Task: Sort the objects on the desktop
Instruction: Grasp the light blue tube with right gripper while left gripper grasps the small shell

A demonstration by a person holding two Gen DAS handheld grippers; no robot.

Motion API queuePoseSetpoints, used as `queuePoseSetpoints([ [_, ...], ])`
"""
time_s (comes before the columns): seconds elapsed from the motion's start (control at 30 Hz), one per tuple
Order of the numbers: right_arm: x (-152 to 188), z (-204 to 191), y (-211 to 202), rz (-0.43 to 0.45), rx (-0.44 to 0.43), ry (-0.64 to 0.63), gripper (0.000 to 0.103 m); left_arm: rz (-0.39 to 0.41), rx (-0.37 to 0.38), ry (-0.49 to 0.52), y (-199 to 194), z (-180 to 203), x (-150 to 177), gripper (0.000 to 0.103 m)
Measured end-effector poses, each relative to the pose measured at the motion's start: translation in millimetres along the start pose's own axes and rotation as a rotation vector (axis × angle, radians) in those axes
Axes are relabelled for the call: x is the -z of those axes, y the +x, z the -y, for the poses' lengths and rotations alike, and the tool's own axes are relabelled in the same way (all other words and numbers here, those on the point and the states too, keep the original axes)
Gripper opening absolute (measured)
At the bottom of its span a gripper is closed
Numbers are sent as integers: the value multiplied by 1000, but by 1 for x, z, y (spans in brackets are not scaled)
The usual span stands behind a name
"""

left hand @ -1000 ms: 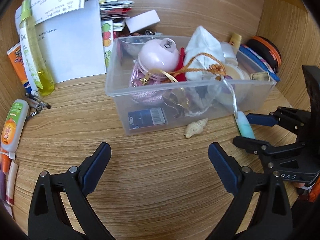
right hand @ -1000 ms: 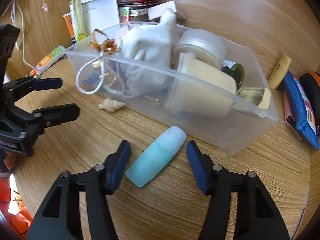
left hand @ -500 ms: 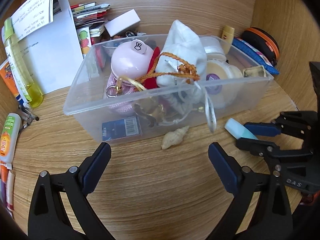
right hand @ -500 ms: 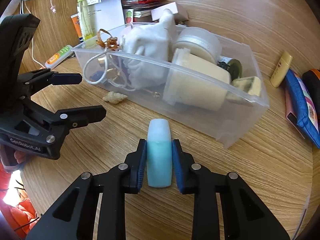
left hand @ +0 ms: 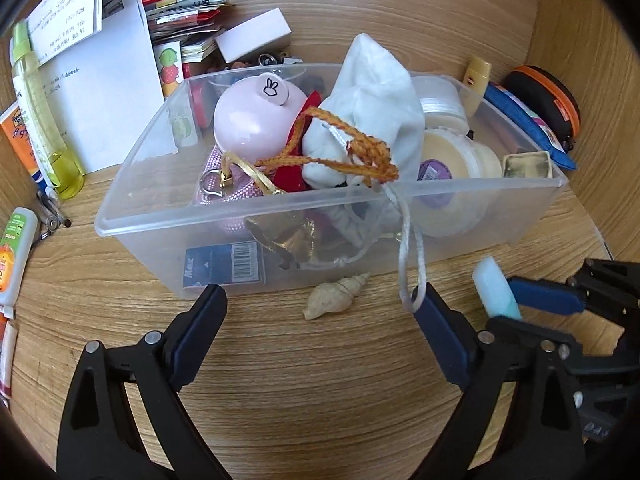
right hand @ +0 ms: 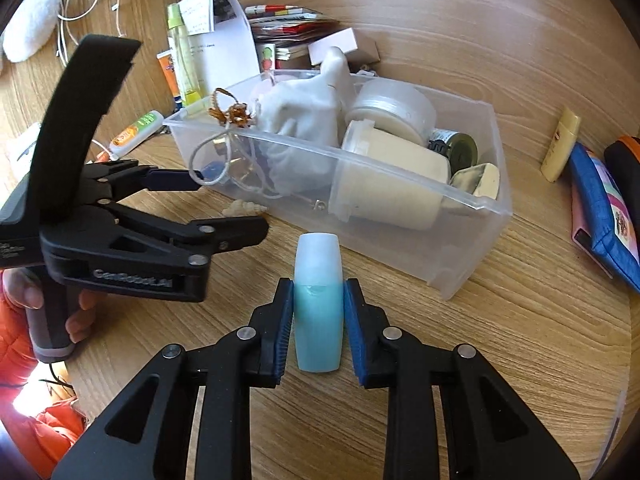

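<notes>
Right claw [right hand: 319, 312] clamps the blue bottle [right hand: 318, 304] near the crowded clear bin [right hand: 472, 248]; left claw [left hand: 320, 308] gapes empty around the shell [left hand: 336, 295]. Dangling string [left hand: 408, 256] might snag it.

"GenRobot.AI" – left gripper [right hand: 224, 208] body; "Max" – blue box [left hand: 224, 266] in bin.
</notes>
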State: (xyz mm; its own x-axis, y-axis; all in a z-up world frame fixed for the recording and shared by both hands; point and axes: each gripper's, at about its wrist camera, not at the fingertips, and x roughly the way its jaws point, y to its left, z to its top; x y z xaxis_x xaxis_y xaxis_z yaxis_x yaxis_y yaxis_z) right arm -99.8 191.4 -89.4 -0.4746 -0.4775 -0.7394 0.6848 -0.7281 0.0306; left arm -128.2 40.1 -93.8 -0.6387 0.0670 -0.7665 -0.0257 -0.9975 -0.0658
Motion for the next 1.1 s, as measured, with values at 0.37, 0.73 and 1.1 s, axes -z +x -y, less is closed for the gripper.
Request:
queuePoseSetpoints([
  [0.37,3,-3,-9,26,-1,-6,23,-31,19,14,7,3,-2,74],
  [0.73,4,2,-17,52,-10,41,23,-26,70,89,8,18,-4,33],
  [1.1,4,25,-25,90,-30,152,23,-3,103,86,-4,13,3,25],
])
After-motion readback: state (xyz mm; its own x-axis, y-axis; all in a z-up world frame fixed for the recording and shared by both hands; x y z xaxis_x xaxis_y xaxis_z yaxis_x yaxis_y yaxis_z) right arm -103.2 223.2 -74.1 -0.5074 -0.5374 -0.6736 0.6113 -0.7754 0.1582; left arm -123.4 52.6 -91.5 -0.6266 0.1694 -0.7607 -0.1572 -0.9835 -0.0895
